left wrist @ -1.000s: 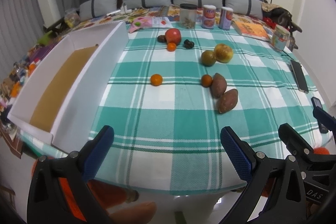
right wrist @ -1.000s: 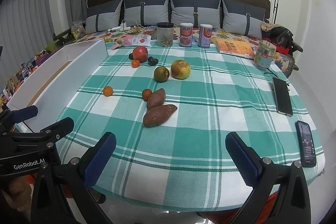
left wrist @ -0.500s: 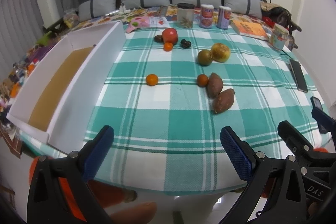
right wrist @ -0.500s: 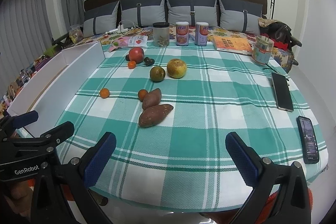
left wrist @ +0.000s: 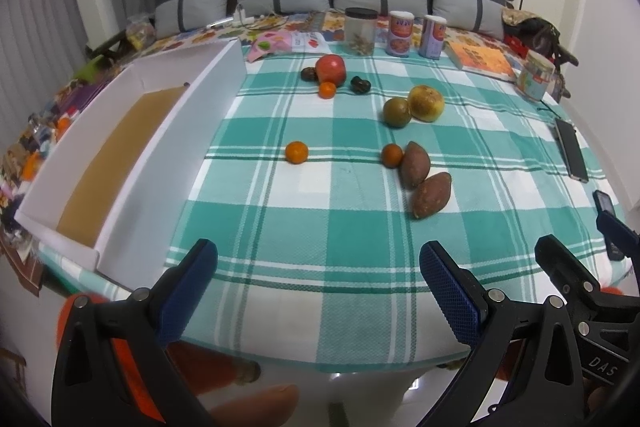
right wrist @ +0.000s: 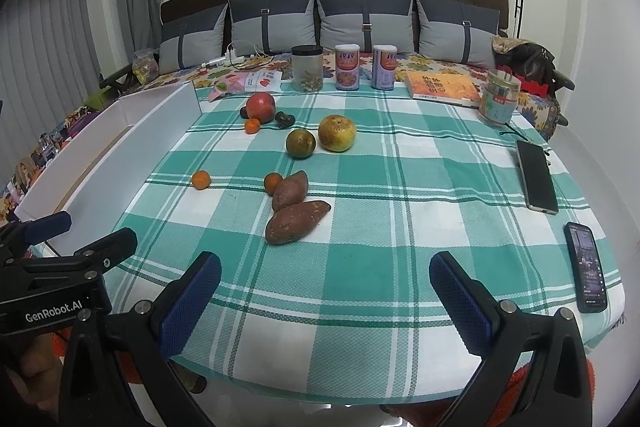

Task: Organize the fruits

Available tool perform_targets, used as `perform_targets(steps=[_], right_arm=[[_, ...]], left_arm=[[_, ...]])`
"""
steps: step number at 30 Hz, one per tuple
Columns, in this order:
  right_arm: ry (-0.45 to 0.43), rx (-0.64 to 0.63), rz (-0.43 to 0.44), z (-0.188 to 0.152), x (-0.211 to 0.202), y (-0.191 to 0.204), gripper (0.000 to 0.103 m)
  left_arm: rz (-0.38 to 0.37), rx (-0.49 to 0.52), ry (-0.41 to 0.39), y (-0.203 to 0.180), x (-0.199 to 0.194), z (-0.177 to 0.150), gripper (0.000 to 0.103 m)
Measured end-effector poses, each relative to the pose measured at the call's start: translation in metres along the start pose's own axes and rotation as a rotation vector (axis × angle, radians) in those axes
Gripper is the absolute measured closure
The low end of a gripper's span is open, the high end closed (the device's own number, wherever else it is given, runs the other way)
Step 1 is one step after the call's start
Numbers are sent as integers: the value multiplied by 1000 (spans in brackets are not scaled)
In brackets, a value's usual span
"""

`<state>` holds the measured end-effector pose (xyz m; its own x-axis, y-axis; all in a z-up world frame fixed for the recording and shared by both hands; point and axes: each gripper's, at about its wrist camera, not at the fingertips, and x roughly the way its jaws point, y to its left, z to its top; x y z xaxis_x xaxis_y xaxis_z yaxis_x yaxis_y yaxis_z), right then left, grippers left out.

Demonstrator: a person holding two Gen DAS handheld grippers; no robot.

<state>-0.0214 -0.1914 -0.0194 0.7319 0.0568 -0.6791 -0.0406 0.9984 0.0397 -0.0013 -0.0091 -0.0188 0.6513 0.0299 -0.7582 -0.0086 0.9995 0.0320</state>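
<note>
Fruit lies scattered on a green checked tablecloth. Two sweet potatoes lie mid-table, with a small orange touching the far one and another orange alone to the left. Behind them sit a green round fruit and a yellow pear. At the back are a red apple, a third small orange and two dark fruits. A long white box with a brown floor lies along the left edge. My left gripper and right gripper hang open over the near table edge, holding nothing.
A jar, two cans, a book and a printed tub line the back. Two phones lie at the right edge. Grey cushions stand behind the table.
Both grippers have drawn back slightly and risen, so the table looks a little farther away. The fruit has not moved and both grippers stay open.
</note>
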Motion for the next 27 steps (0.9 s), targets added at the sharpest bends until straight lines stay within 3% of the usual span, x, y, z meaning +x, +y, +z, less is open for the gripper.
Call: perform_targets(steps=[27], right_arm=[[2, -7, -2, -2, 1, 1, 0]], left_arm=[[-2, -22, 10, 7, -2, 1, 1]])
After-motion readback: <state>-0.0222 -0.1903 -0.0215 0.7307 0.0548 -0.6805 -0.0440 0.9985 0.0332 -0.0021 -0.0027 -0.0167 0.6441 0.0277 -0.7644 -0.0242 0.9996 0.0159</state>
